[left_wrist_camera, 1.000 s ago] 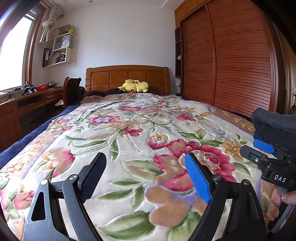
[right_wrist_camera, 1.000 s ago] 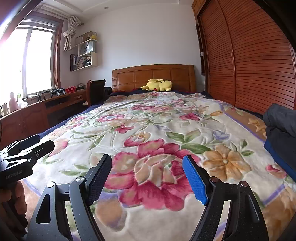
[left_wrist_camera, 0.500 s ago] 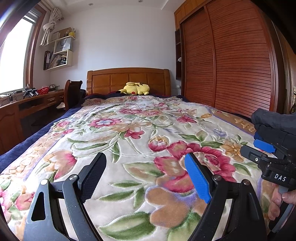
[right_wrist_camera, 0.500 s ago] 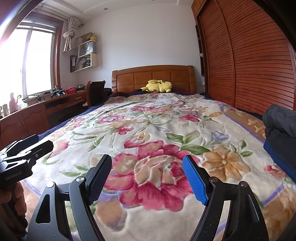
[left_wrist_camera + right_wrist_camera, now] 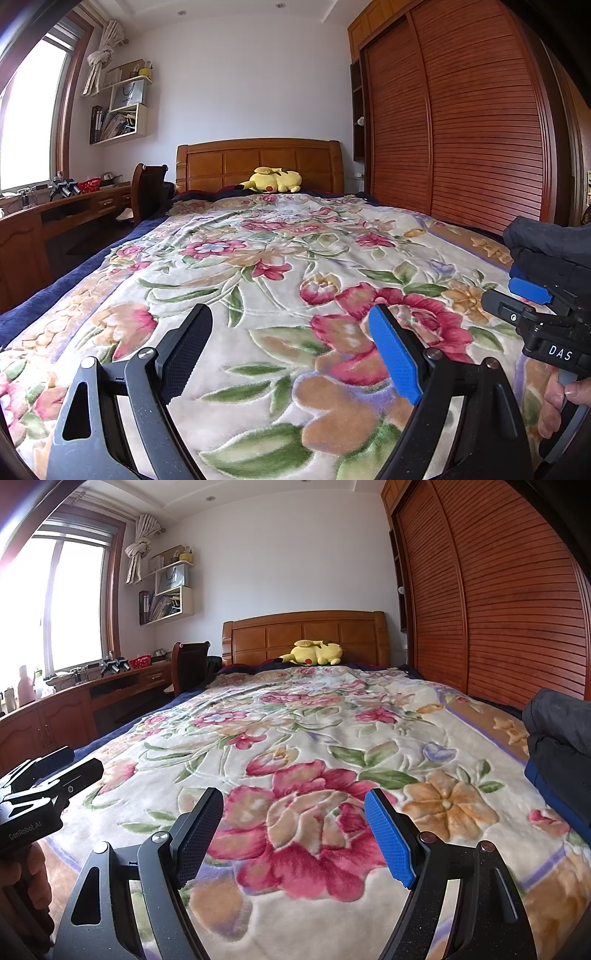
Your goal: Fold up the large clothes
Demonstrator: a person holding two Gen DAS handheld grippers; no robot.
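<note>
Hovering spread wide and empty, left gripper (image 5: 291, 354) and right gripper (image 5: 295, 834) eye the dark padded jacket (image 5: 557, 734): soft, bulky, best pinched at its hem

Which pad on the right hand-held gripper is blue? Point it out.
The right-side pad of the right hand-held gripper is blue; its left-side pad is black.
</note>
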